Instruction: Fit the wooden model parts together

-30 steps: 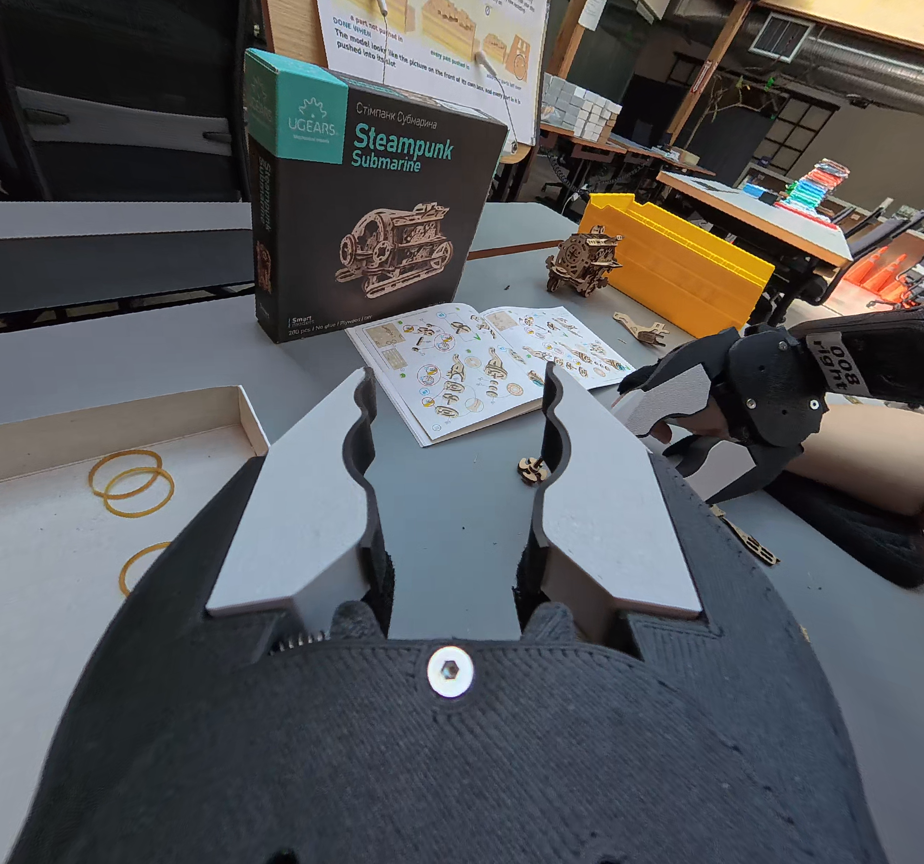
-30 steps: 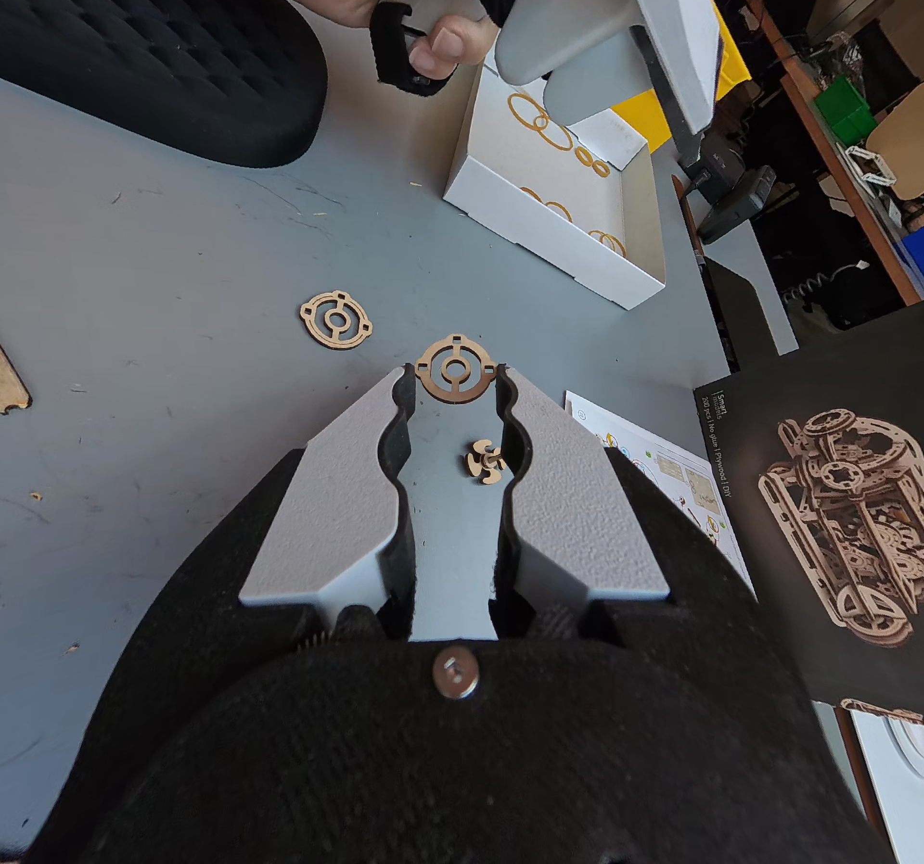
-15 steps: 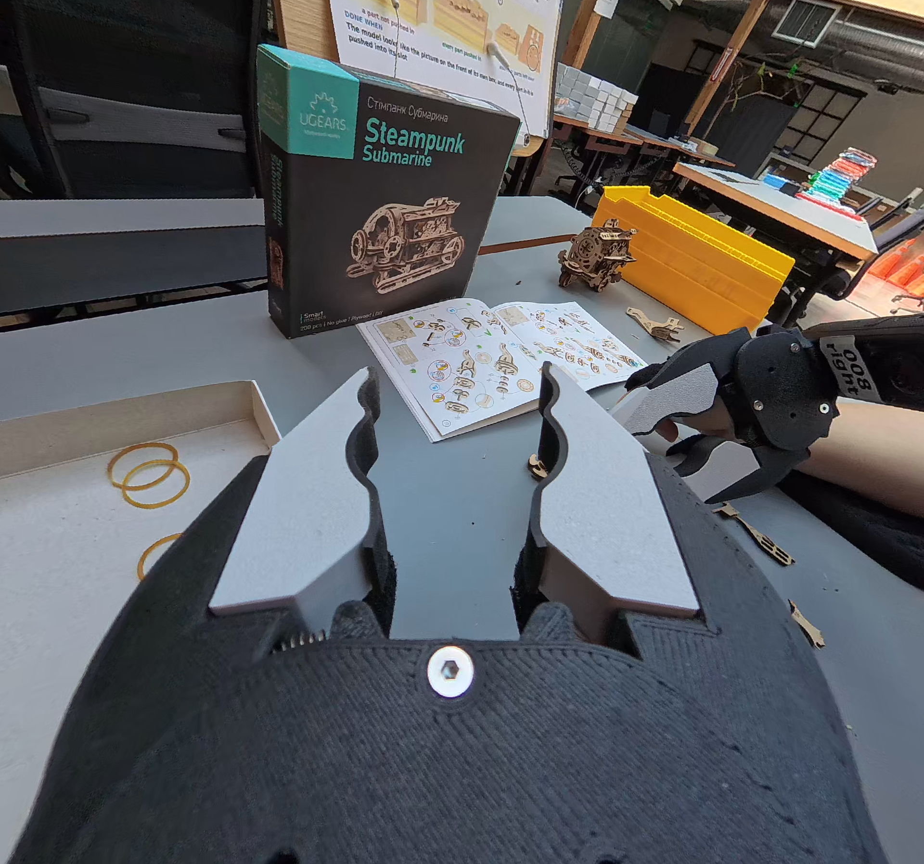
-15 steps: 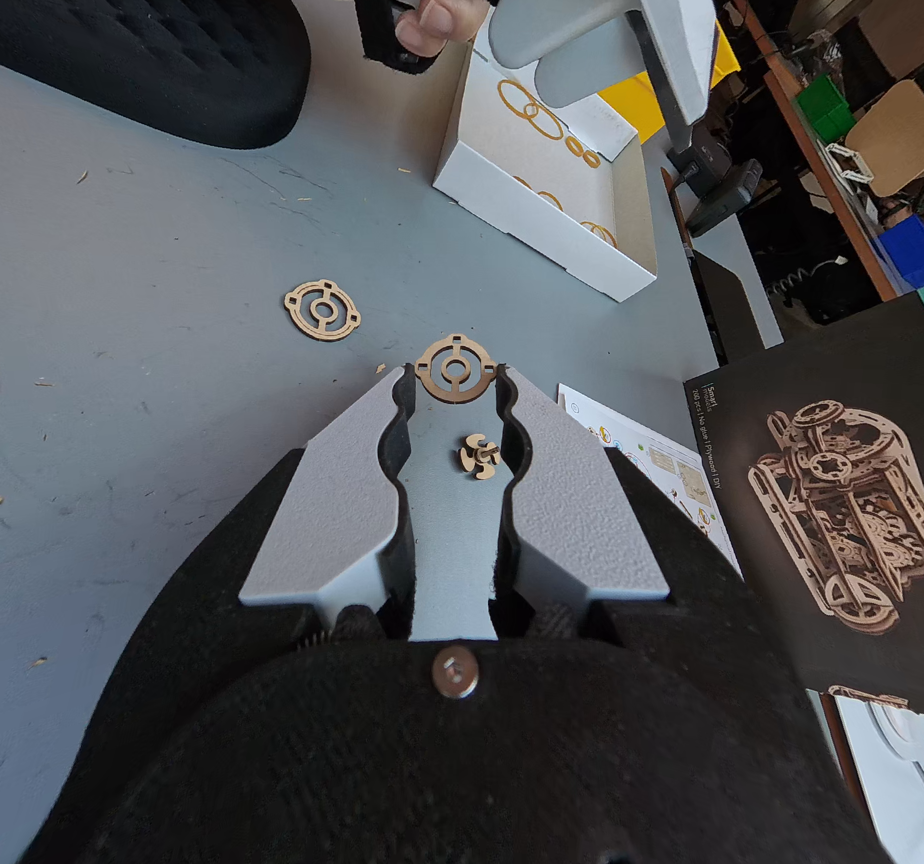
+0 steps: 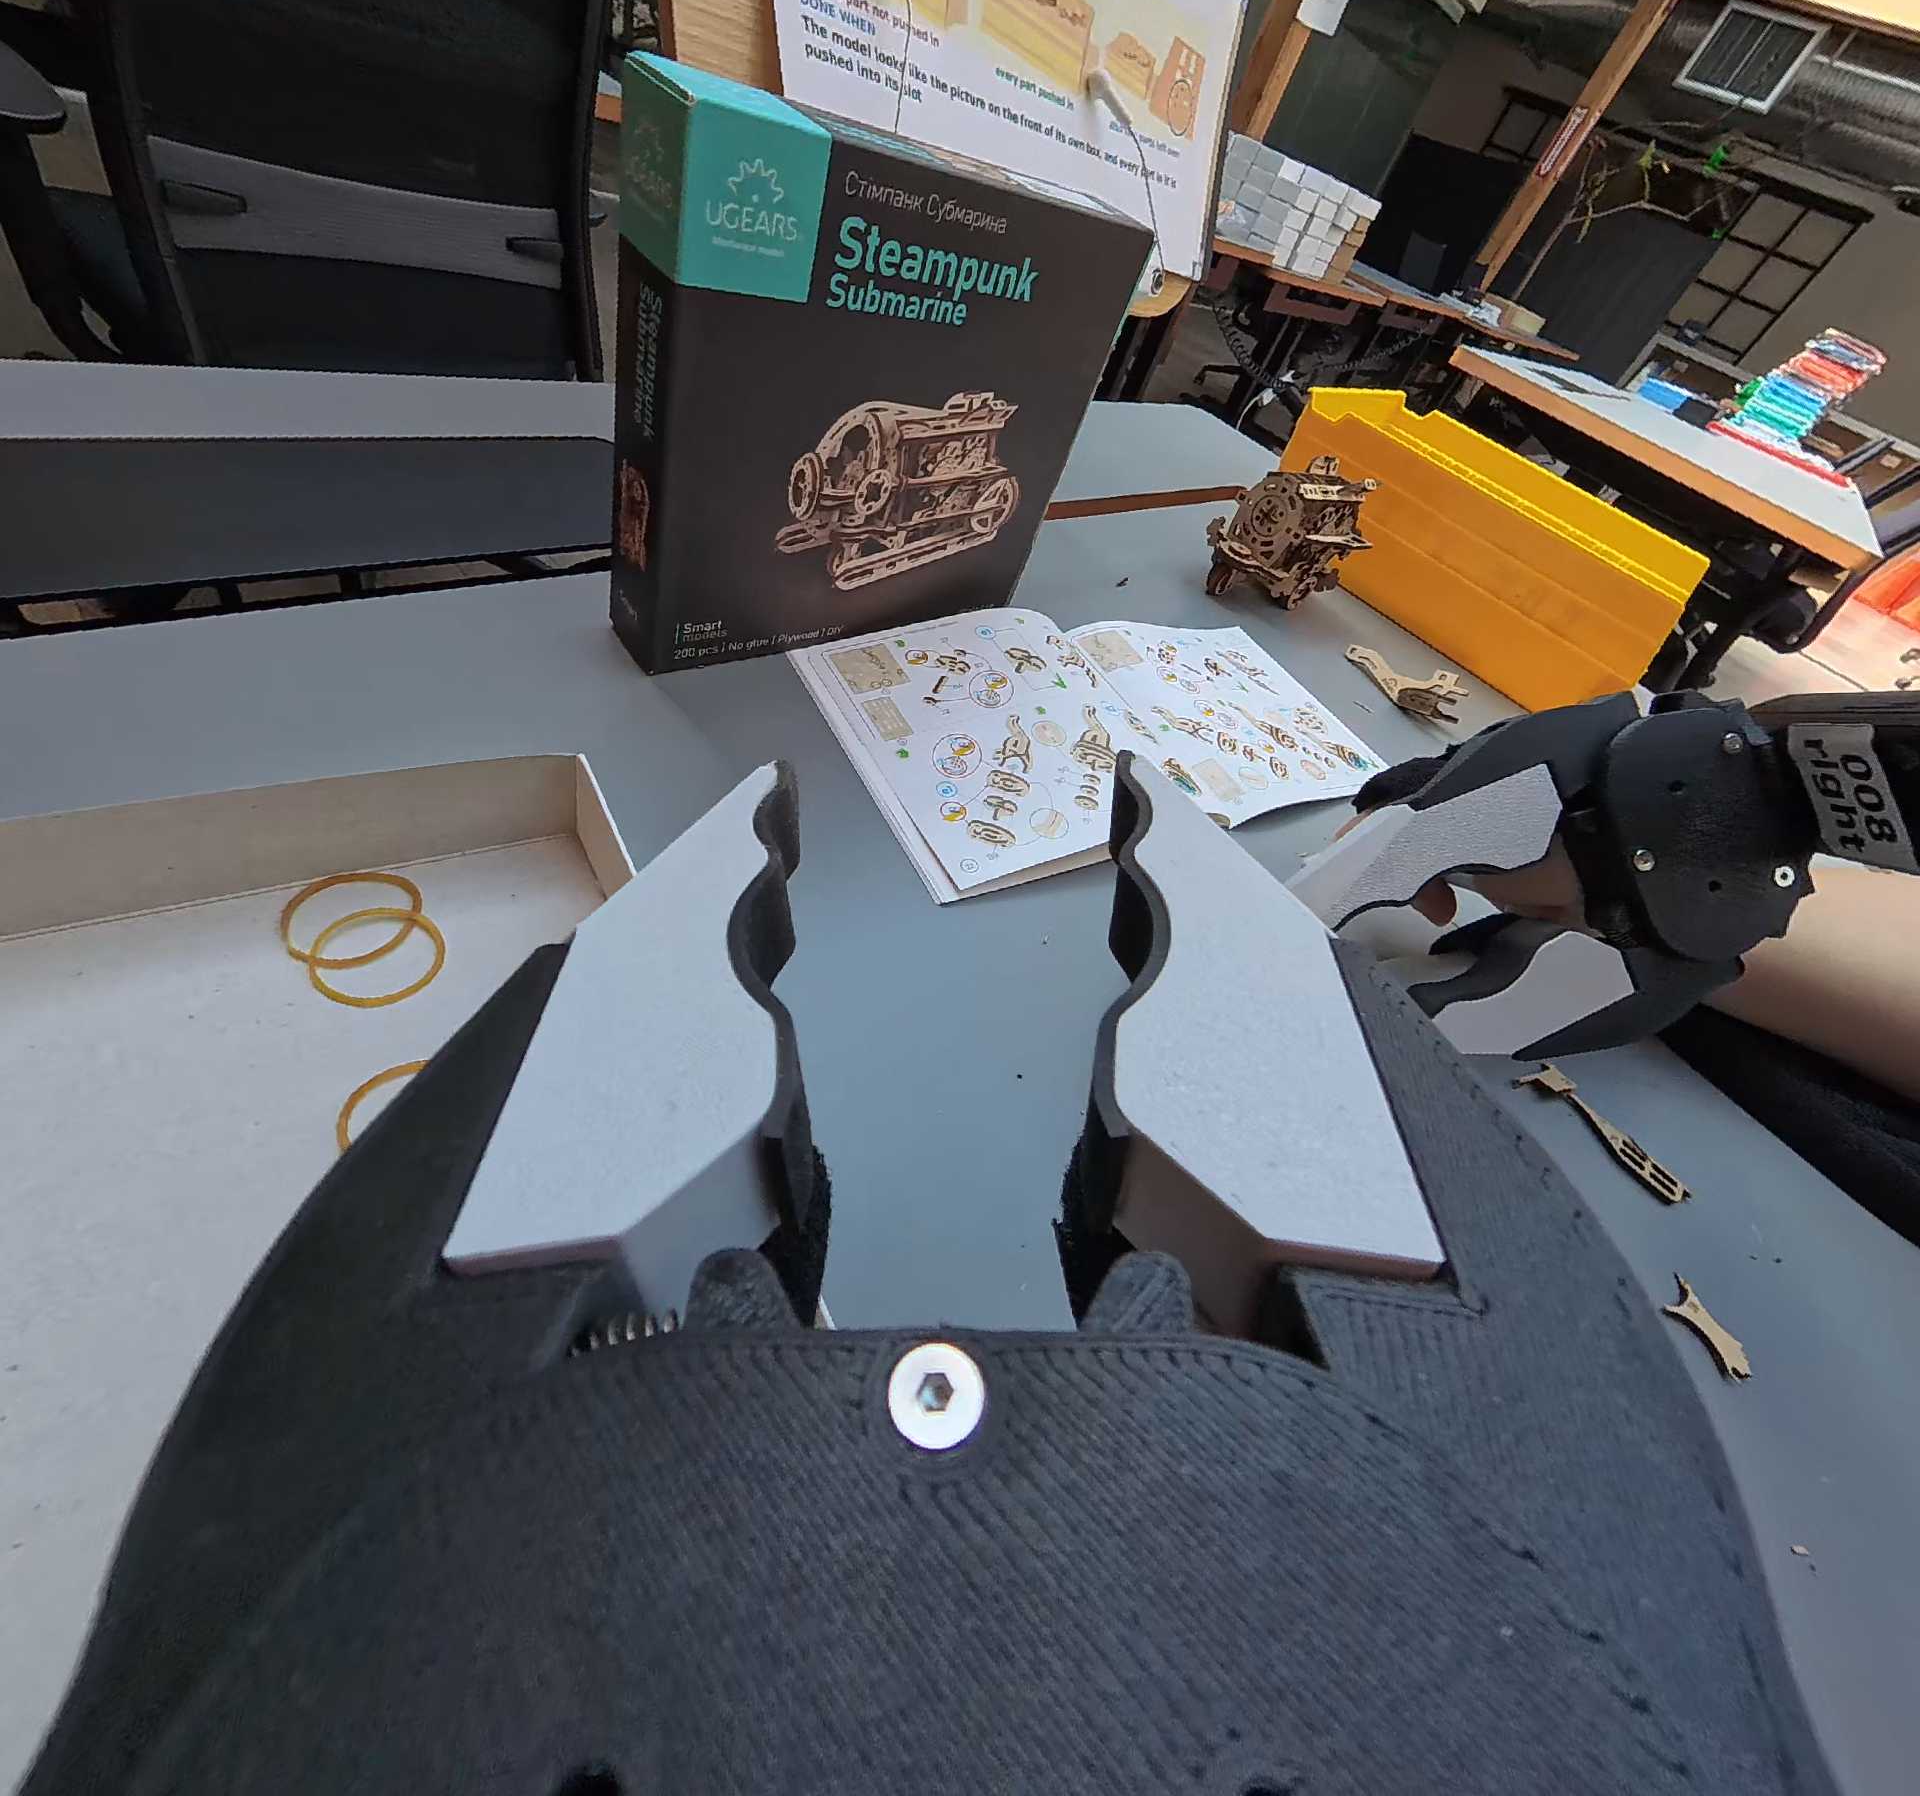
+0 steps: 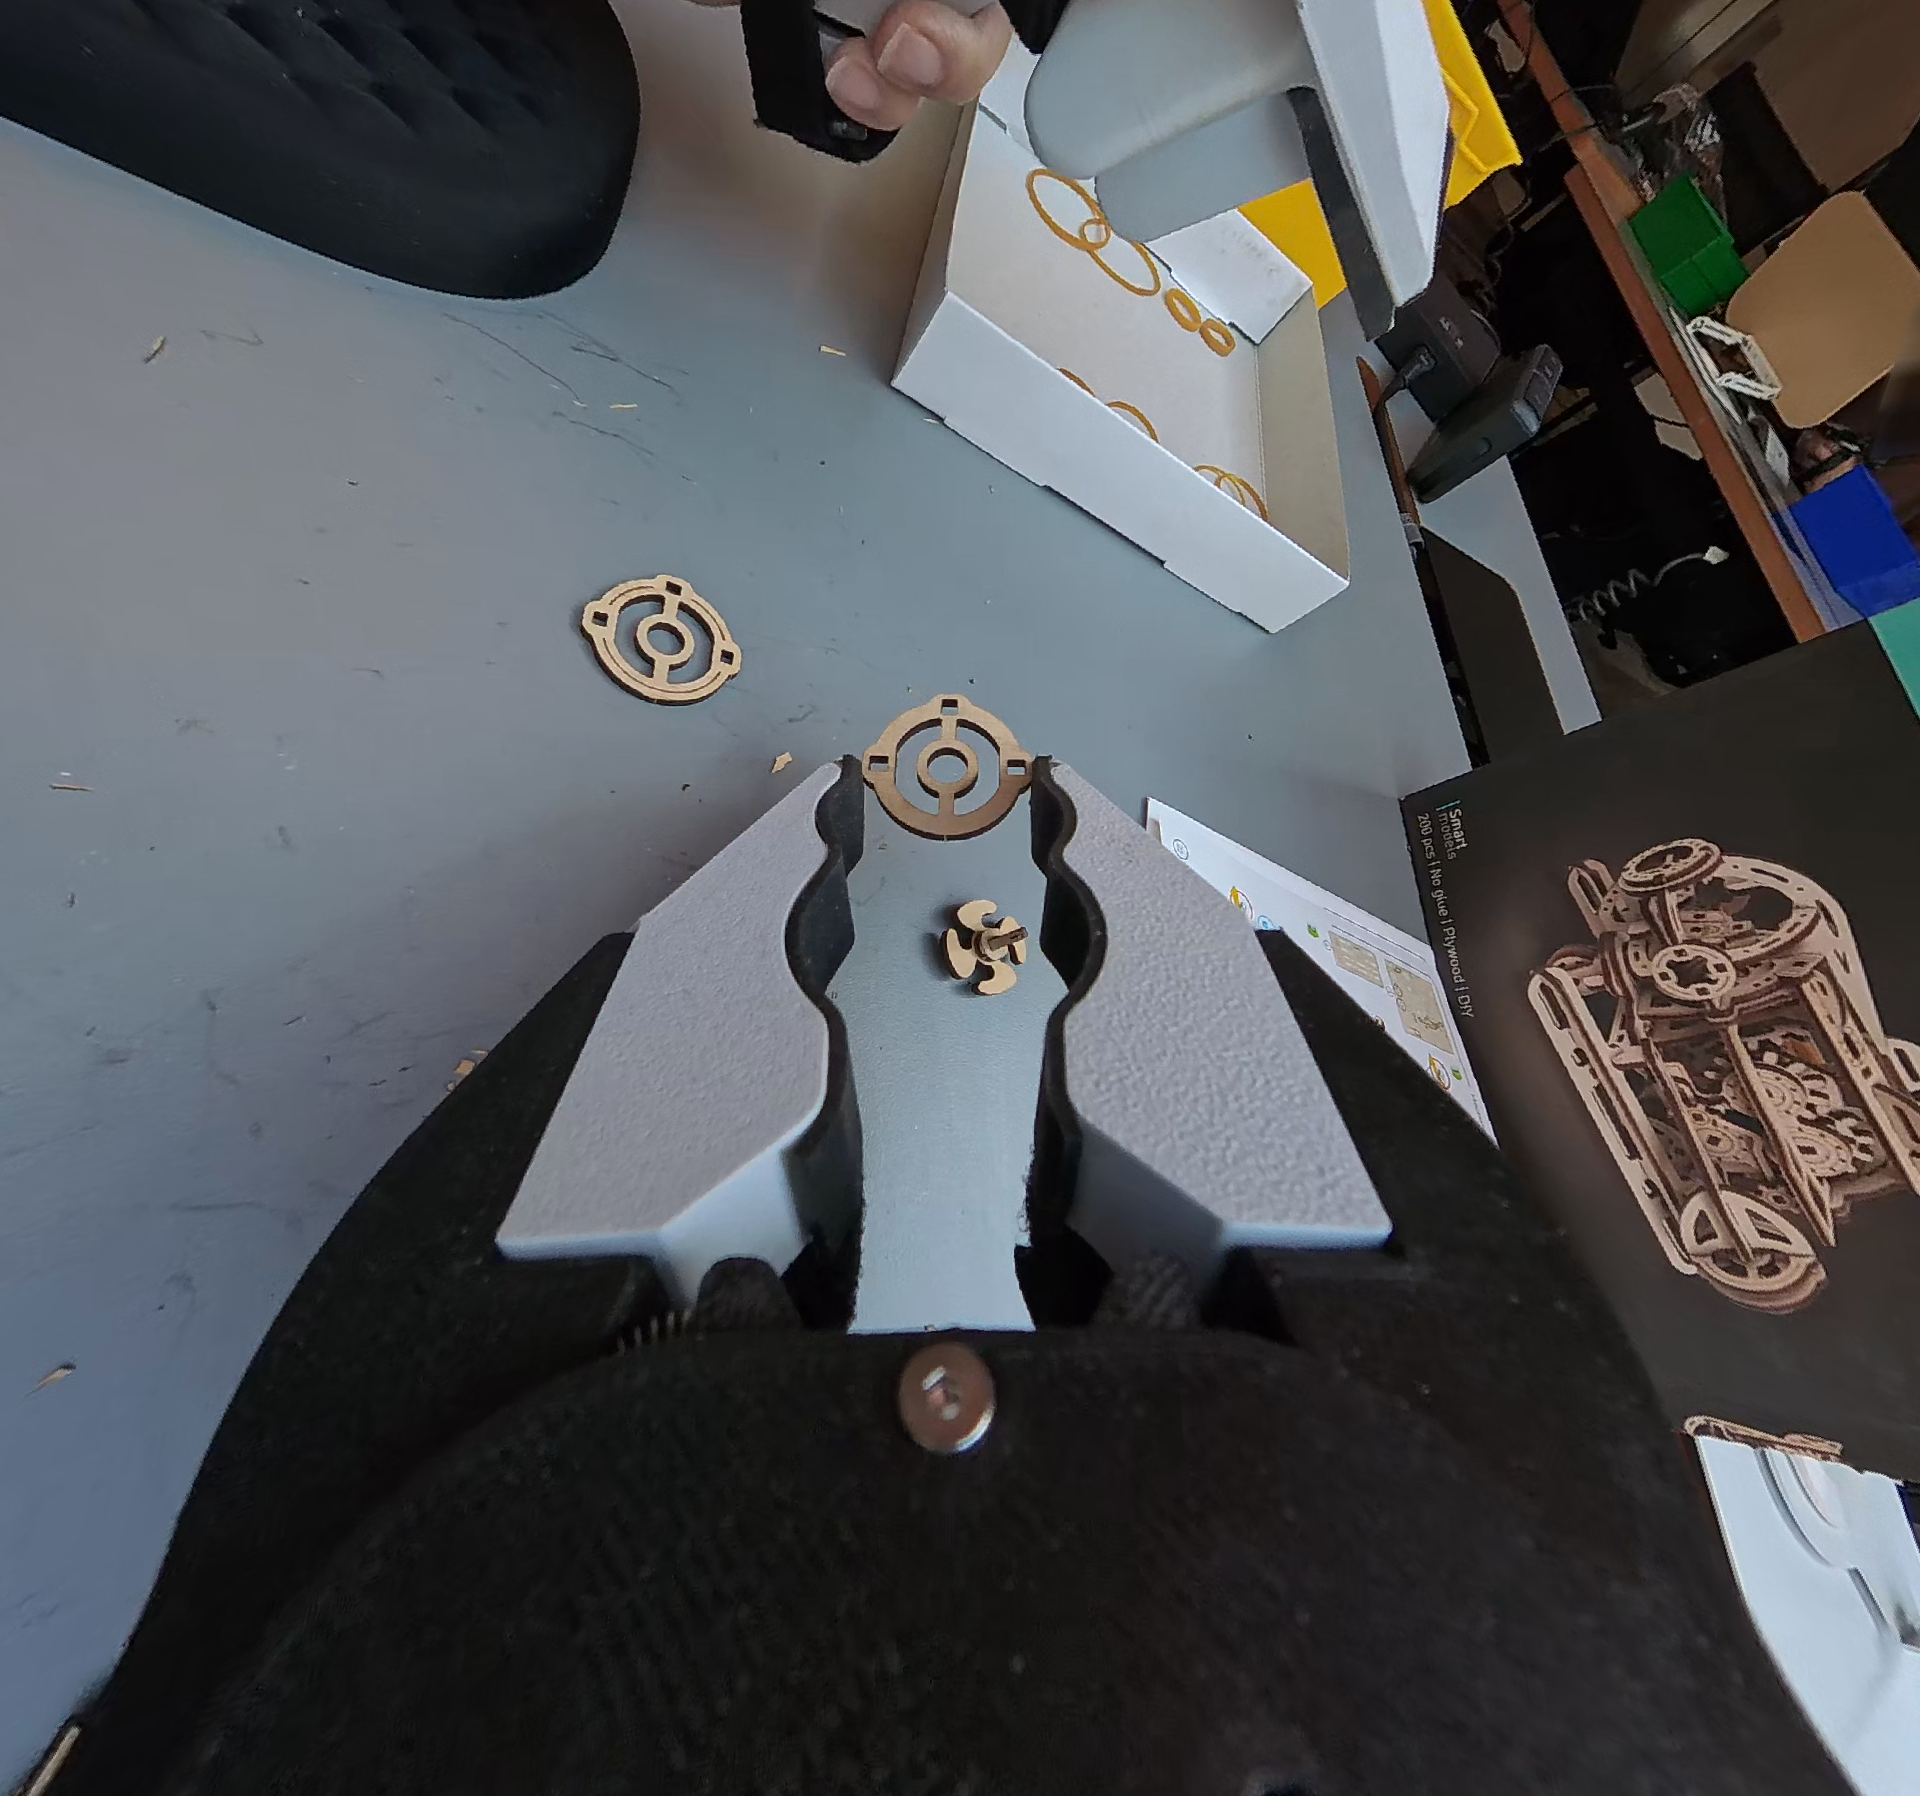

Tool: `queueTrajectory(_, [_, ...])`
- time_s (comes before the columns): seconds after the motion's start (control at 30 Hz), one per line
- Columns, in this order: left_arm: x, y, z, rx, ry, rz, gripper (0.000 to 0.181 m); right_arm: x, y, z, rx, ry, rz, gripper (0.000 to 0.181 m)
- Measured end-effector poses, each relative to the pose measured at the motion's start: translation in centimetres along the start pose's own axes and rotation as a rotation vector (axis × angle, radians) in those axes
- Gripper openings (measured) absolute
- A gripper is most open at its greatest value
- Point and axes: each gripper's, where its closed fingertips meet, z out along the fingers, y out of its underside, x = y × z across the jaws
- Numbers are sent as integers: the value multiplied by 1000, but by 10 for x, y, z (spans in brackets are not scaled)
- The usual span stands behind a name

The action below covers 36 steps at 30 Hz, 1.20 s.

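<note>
Two grippers are in my views. My right gripper pinches a round wooden ring disc flat between its fingertips, above the grey counter. Below it, seen through the gap between the fingers, a small wooden propeller part lies on the counter. A second ring disc lies loose at ten o'clock from the held one, well apart. My left gripper hangs with its fingers spread wide and nothing between them, only bare counter. At its twelve o'clock an open instruction booklet lies flat, with the dark kit box standing upright behind it. At nine o'clock a shallow white tray holds yellow rubber bands. At one o'clock a partly built wooden model stands just beside a yellow bin.
</note>
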Motion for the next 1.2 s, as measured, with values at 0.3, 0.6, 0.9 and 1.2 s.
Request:
queueTrajectory(0.3, [2,-1,0,-5,-17,33,58,-1,0,0,-1,0,-5,31])
queueTrajectory(0.6, [0,-3,-2,3,-25,29,58,-1,-2,0,3,5,-22,31])
queueTrajectory(0.9, [-1,-2,-2,0,-26,20,58,0,-4,0,3,20,-54,31])
queueTrajectory(1.2, [-2,-4,-3,16,-22,0,58,16,-16,-10,118,44,84,31])
